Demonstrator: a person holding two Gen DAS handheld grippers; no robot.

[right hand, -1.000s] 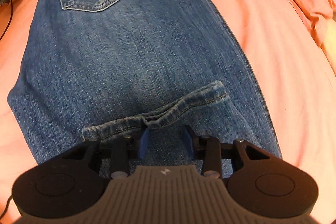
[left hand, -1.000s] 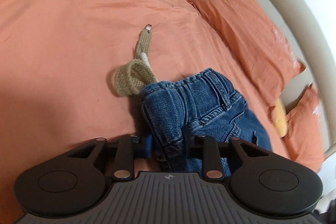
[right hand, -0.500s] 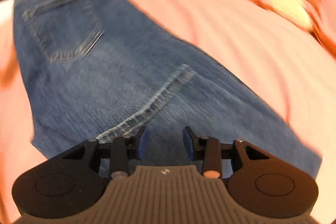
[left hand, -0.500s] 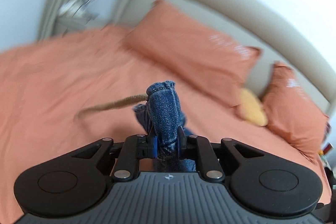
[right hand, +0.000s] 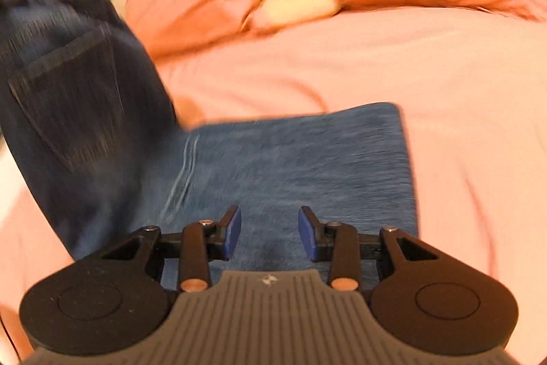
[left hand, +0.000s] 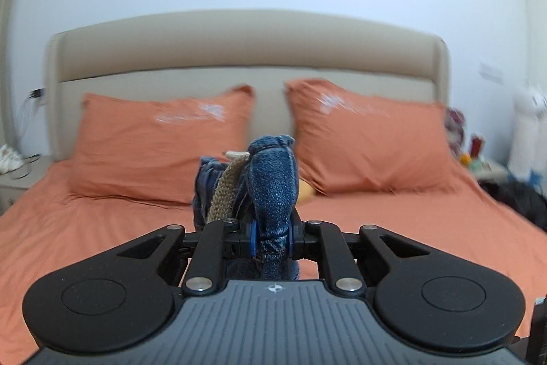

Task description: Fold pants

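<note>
Left wrist view: your left gripper is clamped on a bunched fold of the jeans, raised above the orange bed. Your right gripper hovers with fingers apart over the jeans' flat part lying on the bed.

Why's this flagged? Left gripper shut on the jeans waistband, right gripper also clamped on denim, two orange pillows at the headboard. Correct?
One thing is off: the right gripper is not clamped. The right wrist view shows its jaws apart, with nothing between them, above the jeans. The left gripper is shut on the denim, and the two orange pillows sit at the headboard.
</note>
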